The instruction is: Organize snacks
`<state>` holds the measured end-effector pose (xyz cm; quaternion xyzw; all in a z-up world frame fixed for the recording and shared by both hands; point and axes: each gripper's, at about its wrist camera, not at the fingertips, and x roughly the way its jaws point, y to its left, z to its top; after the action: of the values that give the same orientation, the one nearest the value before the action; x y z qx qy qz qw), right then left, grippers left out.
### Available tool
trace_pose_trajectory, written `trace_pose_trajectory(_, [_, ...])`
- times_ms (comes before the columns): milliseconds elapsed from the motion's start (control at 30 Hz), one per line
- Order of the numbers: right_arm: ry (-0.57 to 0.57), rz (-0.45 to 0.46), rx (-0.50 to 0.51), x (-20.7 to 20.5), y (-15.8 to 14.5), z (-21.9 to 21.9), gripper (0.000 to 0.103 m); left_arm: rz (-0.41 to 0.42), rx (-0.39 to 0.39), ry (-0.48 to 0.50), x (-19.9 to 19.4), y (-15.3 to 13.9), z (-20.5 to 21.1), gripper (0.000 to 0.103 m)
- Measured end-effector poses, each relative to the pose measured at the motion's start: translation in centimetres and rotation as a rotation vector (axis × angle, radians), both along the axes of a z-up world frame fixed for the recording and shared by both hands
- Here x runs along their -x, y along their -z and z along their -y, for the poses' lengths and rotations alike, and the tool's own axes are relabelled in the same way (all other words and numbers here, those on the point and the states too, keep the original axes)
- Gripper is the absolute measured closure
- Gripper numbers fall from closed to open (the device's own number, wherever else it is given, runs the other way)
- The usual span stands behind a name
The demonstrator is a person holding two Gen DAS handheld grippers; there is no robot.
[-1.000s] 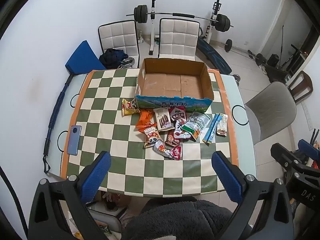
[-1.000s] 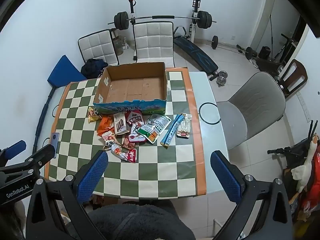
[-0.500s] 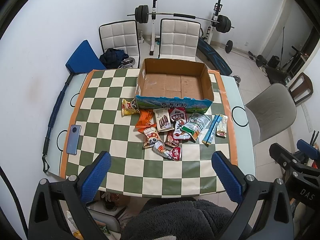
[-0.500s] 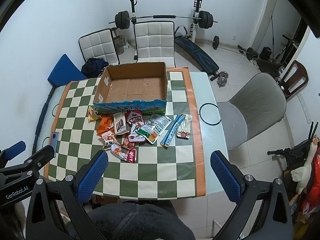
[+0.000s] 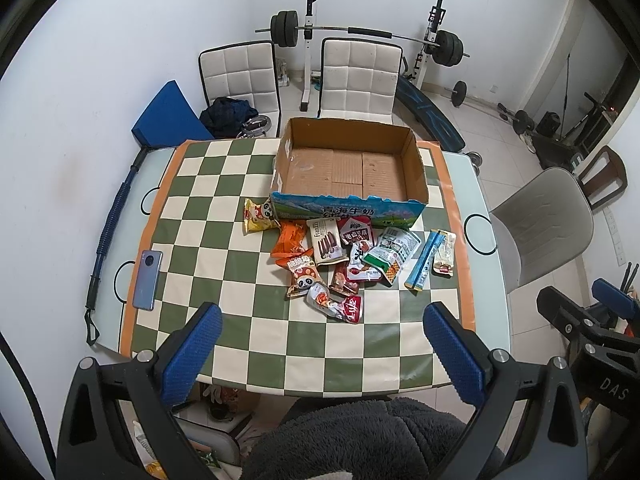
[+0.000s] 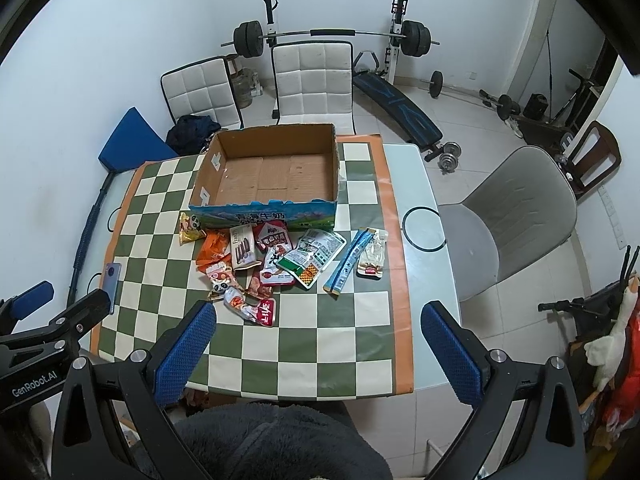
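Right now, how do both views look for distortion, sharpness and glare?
Left wrist view: strong fisheye bending with dark corners, snack packets sharp, light even with soft shadows. Right wrist view: same curving, cardboard box in focus, faint sheen on the glass table edge, no blown-out glare.

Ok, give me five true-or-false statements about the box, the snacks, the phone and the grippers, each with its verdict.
1. The cardboard box holds no snacks. True.
2. The left gripper grips a packet. False: it is open, above the table's near edge, holding nothing.
3. The phone lies left of the snack pile. True.
4. The long blue stick packet lies inside the box. False: it lies on the checkered cloth, right of the pile.
5. The right gripper is shut. False: it is open.
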<state>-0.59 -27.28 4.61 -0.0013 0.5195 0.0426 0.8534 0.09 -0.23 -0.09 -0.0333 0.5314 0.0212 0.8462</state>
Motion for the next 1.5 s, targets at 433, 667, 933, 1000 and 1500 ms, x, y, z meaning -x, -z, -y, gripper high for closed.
trace_pose_trajectory(433, [-0.012, -0.002, -0.006, -0.2, 0.0, -0.3, 0.000, 0.004, 0.002, -0.003, -0.2, 0.1, 0.4, 0.000])
trace_pose_trajectory(667, [-0.014, -0.002, -0.007, -0.2, -0.1, -0.3, 0.000, 0.006, 0.004, -0.004, -1.0, -0.6, -0.2, 0.000])
trace_pose_trajectory(933, [-0.013, -0.001, -0.008, -0.3, -0.1, -0.3, 0.000, 0.015, 0.004, -0.007, -1.0, -0.5, -0.2, 0.000])
trace_pose_trajectory(1000, [-0.012, -0.001, -0.008, -0.3, -0.2, -0.4, 0.000, 0.016, 0.004, -0.005, -1.1, -0.6, -0.2, 0.000])
trace_pose_trajectory(1500, [-0.014, -0.004, -0.014, -0.8, -0.5, -0.5, 0.000, 0.020, 0.003, -0.007, -1.2, -0.7, -0.3, 0.000])
